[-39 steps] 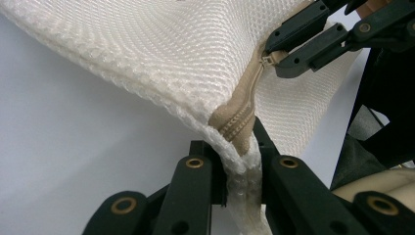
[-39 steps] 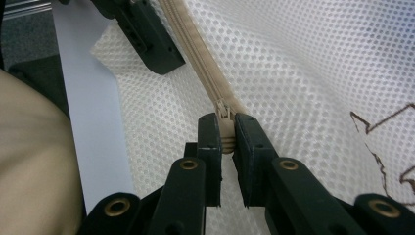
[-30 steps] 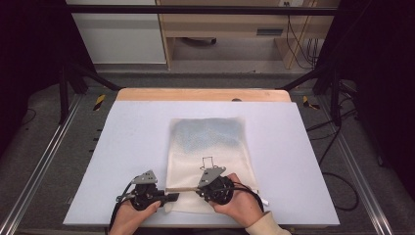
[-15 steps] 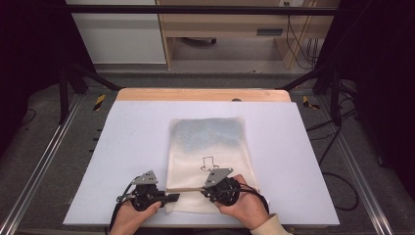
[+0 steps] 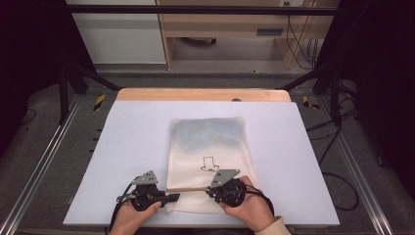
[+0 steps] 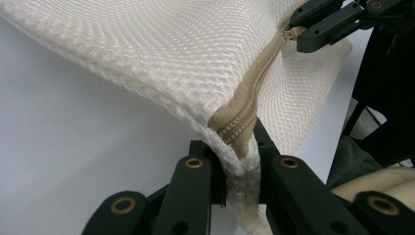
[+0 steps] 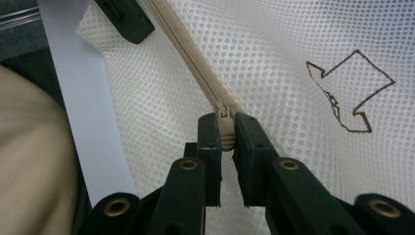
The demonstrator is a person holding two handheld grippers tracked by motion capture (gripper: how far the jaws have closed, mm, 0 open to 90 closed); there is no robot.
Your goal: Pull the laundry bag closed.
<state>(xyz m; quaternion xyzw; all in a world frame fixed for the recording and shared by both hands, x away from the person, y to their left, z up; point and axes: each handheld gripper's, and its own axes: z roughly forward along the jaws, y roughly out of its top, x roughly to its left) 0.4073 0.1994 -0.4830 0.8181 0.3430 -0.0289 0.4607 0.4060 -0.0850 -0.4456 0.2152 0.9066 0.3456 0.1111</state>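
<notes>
mesh laundry bag (image 5: 208,161): flat on the white bench (image 5: 132,142), near edge | left hand-held gripper (image 6: 240,161): clamped on the bag's corner at the end of the tan zipper (image 6: 249,105) | right hand-held gripper (image 7: 226,134): pinching the zipper pull (image 7: 225,128), beside the hat drawing (image 7: 350,93)

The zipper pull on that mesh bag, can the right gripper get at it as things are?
Yes, it looks that way: the right gripper is already shut on the zipper pull, with nothing between them, while the left gripper pins the mesh bag at its corner.
</notes>
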